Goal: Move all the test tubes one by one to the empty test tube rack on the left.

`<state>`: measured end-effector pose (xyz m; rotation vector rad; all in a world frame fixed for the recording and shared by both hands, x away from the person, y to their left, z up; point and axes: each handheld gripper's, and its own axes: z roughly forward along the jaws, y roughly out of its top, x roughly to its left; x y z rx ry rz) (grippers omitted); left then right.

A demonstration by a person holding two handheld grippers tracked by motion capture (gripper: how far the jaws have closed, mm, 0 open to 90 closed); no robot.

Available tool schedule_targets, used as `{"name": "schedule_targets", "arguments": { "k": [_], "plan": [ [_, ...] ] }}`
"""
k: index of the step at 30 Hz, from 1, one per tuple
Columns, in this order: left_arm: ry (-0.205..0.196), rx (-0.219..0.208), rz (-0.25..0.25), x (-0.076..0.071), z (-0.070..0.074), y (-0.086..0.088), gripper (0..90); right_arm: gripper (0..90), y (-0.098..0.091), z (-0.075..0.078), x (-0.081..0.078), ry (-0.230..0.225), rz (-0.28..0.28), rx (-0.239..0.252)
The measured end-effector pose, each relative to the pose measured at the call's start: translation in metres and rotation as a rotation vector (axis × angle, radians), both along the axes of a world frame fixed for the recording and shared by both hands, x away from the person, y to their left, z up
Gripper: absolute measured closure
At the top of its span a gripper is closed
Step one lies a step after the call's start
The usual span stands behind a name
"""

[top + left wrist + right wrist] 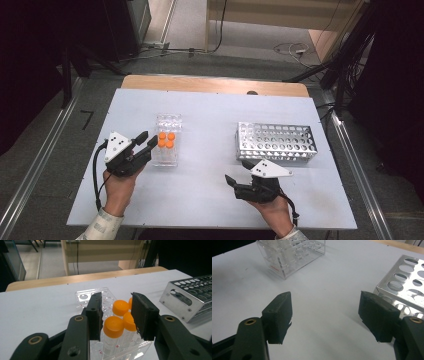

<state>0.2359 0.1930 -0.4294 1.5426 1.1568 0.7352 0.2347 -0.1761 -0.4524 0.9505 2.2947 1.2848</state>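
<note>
A clear plastic rack (167,140) stands left of the table's middle and holds four tubes with orange caps (166,139), two by two in its near half; the far holes look empty. In the left gripper view the caps (113,326) sit upright, the tube walls printed with fine scale marks.

The left gripper (144,143) is at the rack's left side, its jaws parted narrowly. In its own view the nearest caps appear in the gap between the pads (143,315). The pads seem clear of the caps, though that angle does not settle whether one brushes the rack.

A metal rack (276,141) full of round holes stands to the right, at about the same depth, with nothing in it. The right gripper (238,172) rests low on the table just near of the metal rack's left end, jaws spread wide and holding nothing.

The table (210,200) is a pale sheet laid over a wooden top whose far edge (215,84) shows. Beyond lie a grey floor (45,150) with cables (292,49), dark stands at both sides and light wooden furniture (280,12) at the far end.
</note>
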Motion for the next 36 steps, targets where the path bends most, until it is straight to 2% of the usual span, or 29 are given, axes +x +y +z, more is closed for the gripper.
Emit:
{"name": "schedule_targets", "arguments": {
  "k": [8, 15, 25, 29, 36],
  "plan": [
    [0.005, -0.017, -0.001, -0.003, 0.0, 0.001, 53.4, 25.7, -0.001, 0.0, 0.0, 0.0, -0.004, 0.001],
    [-0.006, -0.003, 0.01, -0.006, 0.001, -0.002, 43.0, 25.7, -0.002, 0.0, 0.002, -0.001, -0.01, 0.002],
    [0.002, 0.0, 0.009, -0.009, 0.0, -0.002, 39.8, 25.7, -0.004, 0.0, 0.002, -0.002, -0.016, 0.002],
    [0.01, -0.01, 0.01, -0.013, -0.002, 0.0, 37.7, 25.7, -0.006, 0.0, 0.004, -0.004, -0.025, 0.003],
    [0.011, 0.006, 0.024, -0.025, -0.007, 0.003, 31.9, 25.4, -0.017, 0.001, 0.005, -0.006, -0.056, 0.009]
  ]
}}
